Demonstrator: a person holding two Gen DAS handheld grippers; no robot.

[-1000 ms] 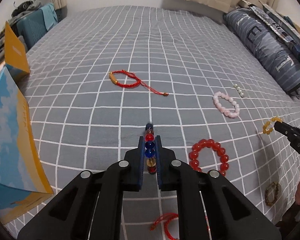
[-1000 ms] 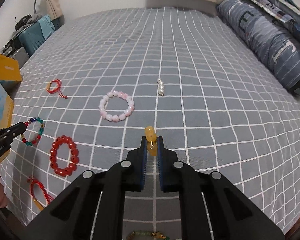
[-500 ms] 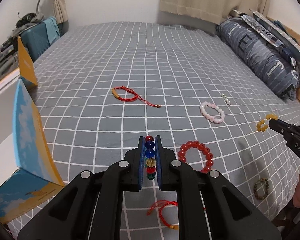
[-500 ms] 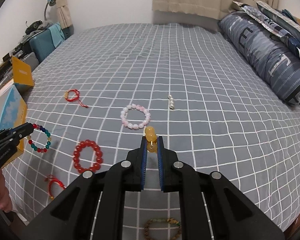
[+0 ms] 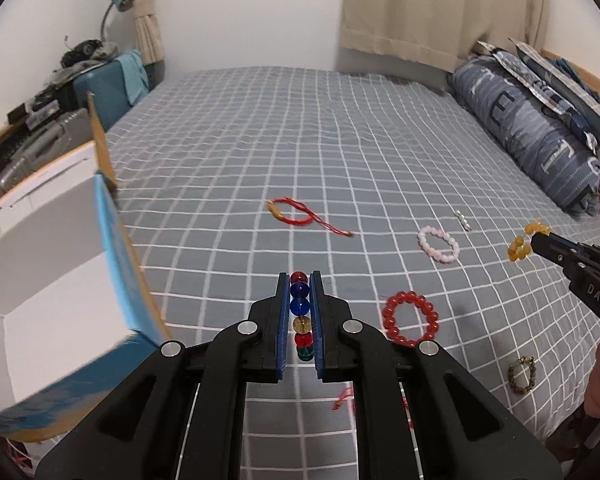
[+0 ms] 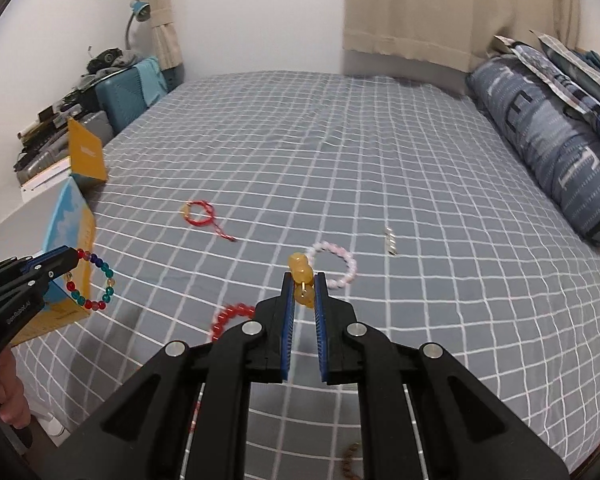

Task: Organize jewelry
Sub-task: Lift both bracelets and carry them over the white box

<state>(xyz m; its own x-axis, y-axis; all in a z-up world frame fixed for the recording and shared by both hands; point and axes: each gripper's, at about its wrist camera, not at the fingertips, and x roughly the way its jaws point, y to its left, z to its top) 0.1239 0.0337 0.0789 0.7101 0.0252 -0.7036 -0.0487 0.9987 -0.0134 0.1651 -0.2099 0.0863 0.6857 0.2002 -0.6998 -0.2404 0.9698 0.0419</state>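
My left gripper is shut on a multicoloured bead bracelet, held above the grey checked bed; from the right wrist view the bracelet hangs beside the blue and yellow box. My right gripper is shut on a yellow bead bracelet, also seen in the left wrist view. On the bed lie a red bead bracelet, a pink bead bracelet, a red cord bracelet, a small pearl piece and a brown bead bracelet.
The open box stands at the bed's left edge, its white inside facing up. A folded blue quilt and pillows lie along the right. A teal suitcase and clutter stand beyond the left edge. Another red cord lies under my left gripper.
Both grippers have risen and pulled back from the bed with their bracelets. The left one has come closer to the box, which now fills more of the left side.
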